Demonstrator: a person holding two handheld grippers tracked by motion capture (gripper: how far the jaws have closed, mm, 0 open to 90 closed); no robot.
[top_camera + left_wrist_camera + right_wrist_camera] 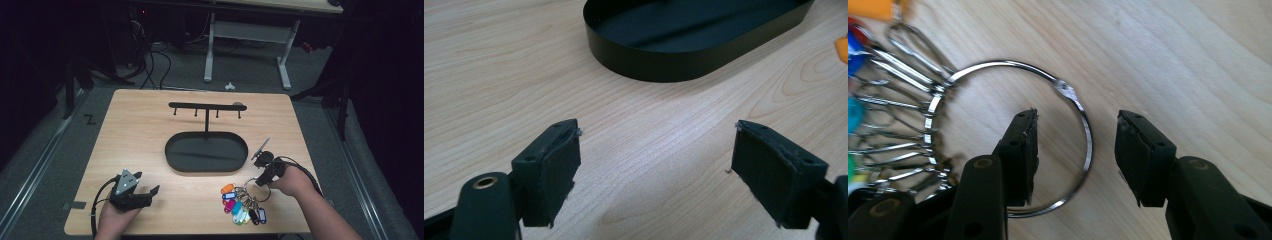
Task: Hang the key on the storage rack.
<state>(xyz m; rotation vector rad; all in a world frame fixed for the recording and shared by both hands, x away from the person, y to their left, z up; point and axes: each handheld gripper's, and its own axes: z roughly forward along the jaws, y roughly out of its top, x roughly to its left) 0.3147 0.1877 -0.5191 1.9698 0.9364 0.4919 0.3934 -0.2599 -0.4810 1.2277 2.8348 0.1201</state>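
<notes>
The right gripper [1075, 150] straddles the wire of the key ring [1087, 135] lying near the black tray [206, 167], jaws apart and apparently not yet pinching it, while the left gripper [656, 170] idles open, farther off.

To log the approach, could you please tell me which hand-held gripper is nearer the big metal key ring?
Right: the right hand-held gripper straddles the key ring, jaws apart; the left hand-held gripper rests across the table.

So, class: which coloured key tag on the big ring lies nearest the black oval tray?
The orange key tag, topmost of the bunch; the blue, pink and teal ones lie below it.
</notes>
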